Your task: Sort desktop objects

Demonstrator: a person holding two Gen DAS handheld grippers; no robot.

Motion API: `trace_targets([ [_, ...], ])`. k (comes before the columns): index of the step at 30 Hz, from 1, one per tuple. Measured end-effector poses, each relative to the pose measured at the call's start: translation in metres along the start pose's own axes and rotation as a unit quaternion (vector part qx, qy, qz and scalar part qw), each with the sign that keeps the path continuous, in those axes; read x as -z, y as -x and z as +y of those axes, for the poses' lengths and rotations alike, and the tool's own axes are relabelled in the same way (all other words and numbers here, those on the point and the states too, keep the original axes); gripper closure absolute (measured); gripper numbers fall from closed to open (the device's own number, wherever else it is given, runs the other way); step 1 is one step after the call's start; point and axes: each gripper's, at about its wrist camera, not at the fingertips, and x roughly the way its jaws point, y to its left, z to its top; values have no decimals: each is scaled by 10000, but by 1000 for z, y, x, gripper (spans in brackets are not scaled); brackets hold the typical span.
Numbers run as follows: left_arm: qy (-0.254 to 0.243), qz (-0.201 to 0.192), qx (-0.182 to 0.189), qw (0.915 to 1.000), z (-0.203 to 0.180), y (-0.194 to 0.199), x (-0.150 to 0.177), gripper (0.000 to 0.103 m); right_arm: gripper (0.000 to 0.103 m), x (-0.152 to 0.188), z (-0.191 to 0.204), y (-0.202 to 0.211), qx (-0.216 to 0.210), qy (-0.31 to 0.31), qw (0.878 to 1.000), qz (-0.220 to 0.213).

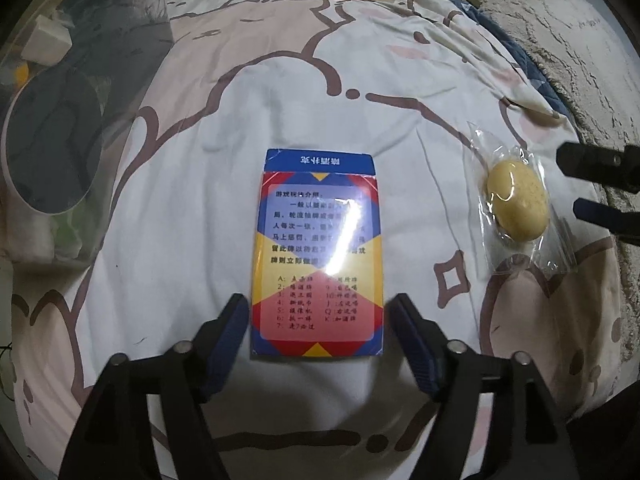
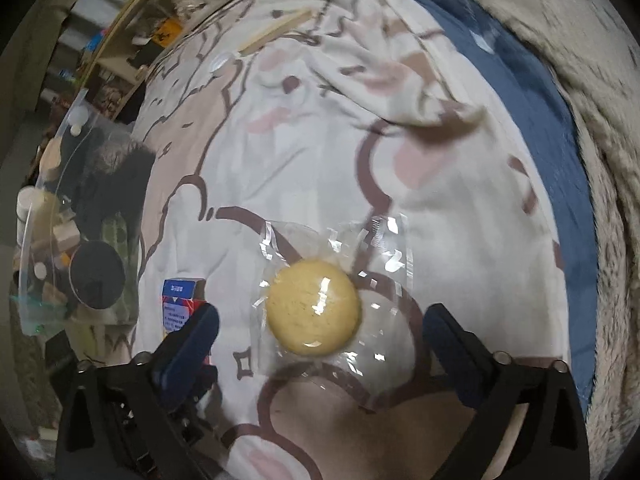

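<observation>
Bedsheet [image 1: 200, 200]: both grippers angled down, open, w/ nothing gripped.

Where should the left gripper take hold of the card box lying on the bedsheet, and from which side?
Probably across its two long edges near the end closest to the left gripper, coming down from above. The card box lies flat on the bedsheet, lengthwise between the open fingers, so its narrow width fits the gap.
</observation>
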Motion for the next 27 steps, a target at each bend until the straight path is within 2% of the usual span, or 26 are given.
trace_targets([
  [2,71,24,39,10000,2,-2,0,22,0,0,9,-7,164,180,9997,24],
  [5,284,82,271,9992,8,-6,0,7,0,4,22,-19,604,461,9971,46],
  [10,322,110,236,9991,10,-11,1,6,0,8,33,-37,984,654,9930,72],
  [12,261,162,215,9993,9,-13,0,0,0,8,35,-42,1138,729,9908,68],
  [15,238,264,213,9991,10,-17,0,0,0,7,33,-47,1301,758,9886,65],
  [22,197,342,271,9989,14,-21,0,0,0,9,28,-48,1435,702,9871,45],
  [27,222,302,232,9990,15,-21,-1,0,0,10,28,-34,1218,569,9909,-104],
])
